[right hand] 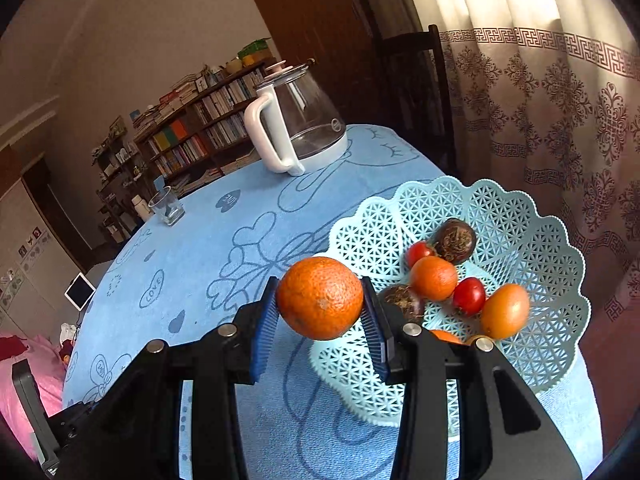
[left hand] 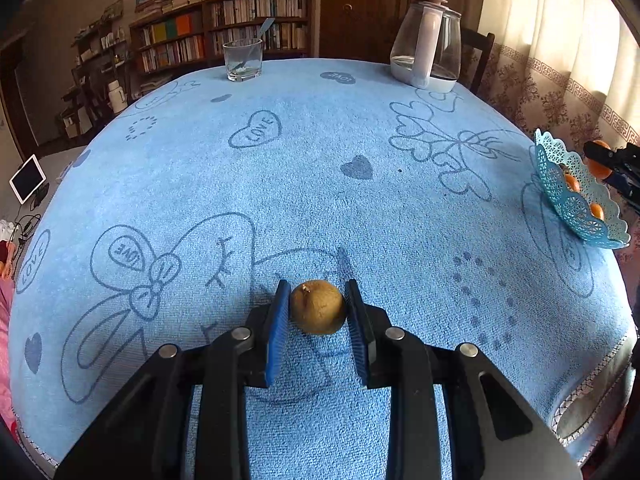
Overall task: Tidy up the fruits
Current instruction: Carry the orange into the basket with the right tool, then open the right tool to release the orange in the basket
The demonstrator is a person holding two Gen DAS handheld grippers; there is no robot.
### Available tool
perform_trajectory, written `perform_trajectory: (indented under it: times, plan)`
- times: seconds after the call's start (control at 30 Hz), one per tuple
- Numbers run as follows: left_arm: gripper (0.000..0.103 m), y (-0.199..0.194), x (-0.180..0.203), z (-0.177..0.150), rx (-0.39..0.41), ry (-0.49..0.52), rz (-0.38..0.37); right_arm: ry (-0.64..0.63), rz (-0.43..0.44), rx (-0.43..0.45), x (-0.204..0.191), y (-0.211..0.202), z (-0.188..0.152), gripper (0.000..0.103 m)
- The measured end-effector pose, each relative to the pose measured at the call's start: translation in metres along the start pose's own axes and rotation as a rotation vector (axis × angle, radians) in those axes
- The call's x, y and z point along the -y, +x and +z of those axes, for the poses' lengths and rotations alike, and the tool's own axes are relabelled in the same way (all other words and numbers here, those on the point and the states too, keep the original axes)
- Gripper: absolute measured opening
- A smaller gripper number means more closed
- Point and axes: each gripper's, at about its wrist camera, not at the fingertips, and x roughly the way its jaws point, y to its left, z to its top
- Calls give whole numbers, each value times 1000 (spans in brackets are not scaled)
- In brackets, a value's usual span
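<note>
My left gripper (left hand: 317,304) is shut on a small brown round fruit (left hand: 318,307), which rests on or just above the blue tablecloth (left hand: 280,184). My right gripper (right hand: 320,304) is shut on a large orange (right hand: 320,298) and holds it in the air at the near left rim of the light-blue lattice fruit basket (right hand: 520,220). The basket holds two dark passion fruits, two red tomatoes and several oranges. The basket also shows at the right edge of the left wrist view (left hand: 560,176), with the right gripper beside it.
A glass kettle with a white handle (right hand: 296,124) stands at the table's far side, also in the left wrist view (left hand: 428,48). A drinking glass (left hand: 243,59) with a spoon stands far left of it. A chair and curtains lie beyond the table.
</note>
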Motion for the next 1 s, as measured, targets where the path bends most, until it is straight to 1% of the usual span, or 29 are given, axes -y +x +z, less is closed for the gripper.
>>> perform_trajectory:
  times: [0.13,0.3,0.43,0.57,0.63,0.7,1.0]
  plan:
    - [28,1,1,1,-1,3,-2,33,-110,1,33,6,16,41]
    - [28,1,2,1,-1,3,-2,64,-241,-50,66,24,27,41]
    - [28,2,2,1,-3,1,-2,89,-286,-73,82,32,30,41]
    - [28,3,2,1,-5,1,-2,115,-298,-81,87,34,31,41]
    - [28,3,2,1,-5,2,-2,118,-292,-71,87,31,32,44]
    - [28,3,3,1,-3,5,-3,125,-289,-55,85,27,34,47]
    - [28,-6,22,15,34,61,-6,153,-241,39,80,-3,37,47]
